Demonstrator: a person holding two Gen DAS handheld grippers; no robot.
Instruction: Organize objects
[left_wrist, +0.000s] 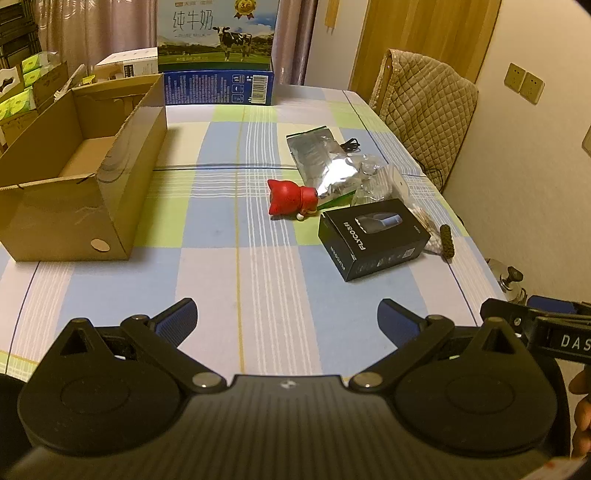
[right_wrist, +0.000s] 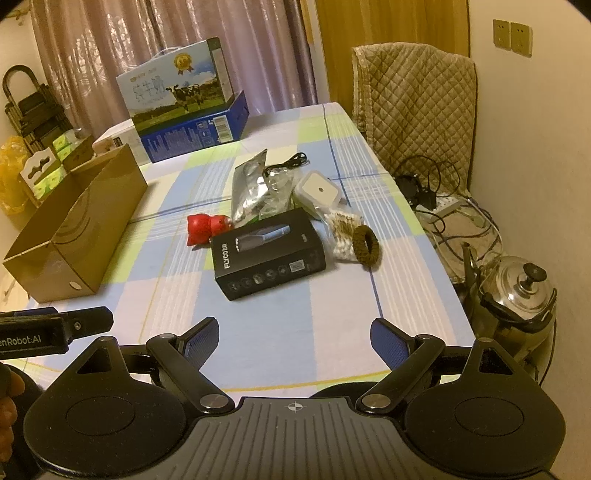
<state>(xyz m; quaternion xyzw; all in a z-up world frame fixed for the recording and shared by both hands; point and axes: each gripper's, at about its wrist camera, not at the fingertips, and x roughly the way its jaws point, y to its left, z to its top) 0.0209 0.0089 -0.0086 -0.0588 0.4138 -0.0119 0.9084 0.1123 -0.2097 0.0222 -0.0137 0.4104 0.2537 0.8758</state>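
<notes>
Left wrist view: the left hand-held gripper (left_wrist: 286, 319) and right hand-held gripper (right_wrist: 293, 338) hover wide, empty; the cardboard box (left_wrist: 79, 184) sits open left, likely to receive the FLYCO box (left_wrist: 373, 238).

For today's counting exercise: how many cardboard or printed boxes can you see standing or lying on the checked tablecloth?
4: the open brown carton at left, the milk box at the far end, a white box beside it, the black box mid-table. Others may hide behind them.
</notes>
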